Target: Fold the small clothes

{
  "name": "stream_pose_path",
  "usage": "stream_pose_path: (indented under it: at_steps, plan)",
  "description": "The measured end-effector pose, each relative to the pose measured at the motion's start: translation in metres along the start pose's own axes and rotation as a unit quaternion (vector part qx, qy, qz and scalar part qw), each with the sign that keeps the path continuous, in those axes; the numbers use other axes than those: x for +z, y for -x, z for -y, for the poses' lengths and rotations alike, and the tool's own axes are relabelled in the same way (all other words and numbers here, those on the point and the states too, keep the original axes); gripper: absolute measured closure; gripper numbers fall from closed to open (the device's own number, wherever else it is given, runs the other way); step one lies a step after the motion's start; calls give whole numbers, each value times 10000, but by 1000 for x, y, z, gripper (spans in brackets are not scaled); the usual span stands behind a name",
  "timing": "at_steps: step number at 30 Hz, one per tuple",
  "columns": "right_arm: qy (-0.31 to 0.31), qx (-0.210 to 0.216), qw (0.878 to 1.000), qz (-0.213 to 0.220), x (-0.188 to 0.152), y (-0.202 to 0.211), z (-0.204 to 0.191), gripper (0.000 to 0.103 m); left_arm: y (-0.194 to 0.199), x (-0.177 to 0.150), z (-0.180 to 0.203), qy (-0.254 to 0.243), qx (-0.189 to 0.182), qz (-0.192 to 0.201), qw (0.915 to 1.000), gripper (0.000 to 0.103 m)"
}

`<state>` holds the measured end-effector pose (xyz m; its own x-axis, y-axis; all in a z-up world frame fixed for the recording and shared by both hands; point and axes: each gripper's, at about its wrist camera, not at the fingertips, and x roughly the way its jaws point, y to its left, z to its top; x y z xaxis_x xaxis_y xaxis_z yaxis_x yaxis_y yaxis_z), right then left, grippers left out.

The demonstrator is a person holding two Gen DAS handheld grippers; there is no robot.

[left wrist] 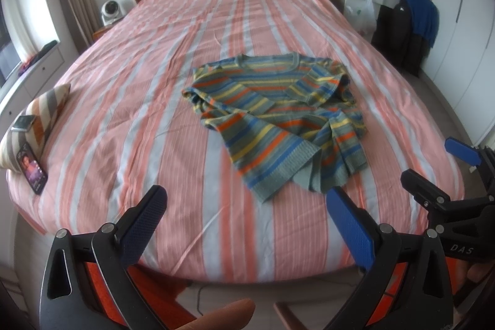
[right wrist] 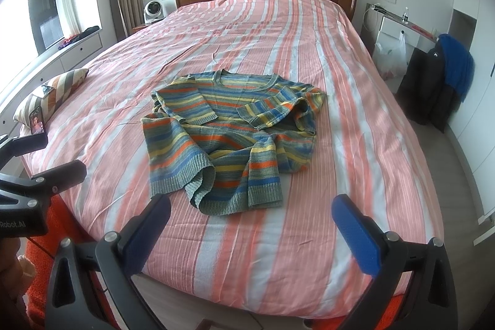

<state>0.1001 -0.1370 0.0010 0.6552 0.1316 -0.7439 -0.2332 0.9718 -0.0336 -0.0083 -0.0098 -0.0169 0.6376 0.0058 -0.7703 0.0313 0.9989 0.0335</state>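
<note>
The sweater [right wrist: 229, 138] lies rumpled on the bed [right wrist: 355, 119], toward the foot end, neck to the headboard, sleeves crossed over the chest and the hem bunched and turned up. Flattening seems to be called for first: the hem corners are best taken one by each gripper and drawn toward the foot until the body lies smooth, before the sleeves are laid in. The left gripper [left wrist: 247, 225] and right gripper [right wrist: 252, 232] are held short of the hem, jaws wide apart and empty. The sleeve cuffs are seen clearly from the right wrist; from the left, the phone [left wrist: 32, 169] by the pillow [left wrist: 46, 110] is plainer.
</note>
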Motion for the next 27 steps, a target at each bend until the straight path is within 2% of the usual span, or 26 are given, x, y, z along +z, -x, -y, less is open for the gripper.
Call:
stream_pose_path:
  at_steps: [27]
  plan:
    - [-5,12,10000,-16,-1,-1,-1,0,0,2,-2,6,-12,-22,10000,0]
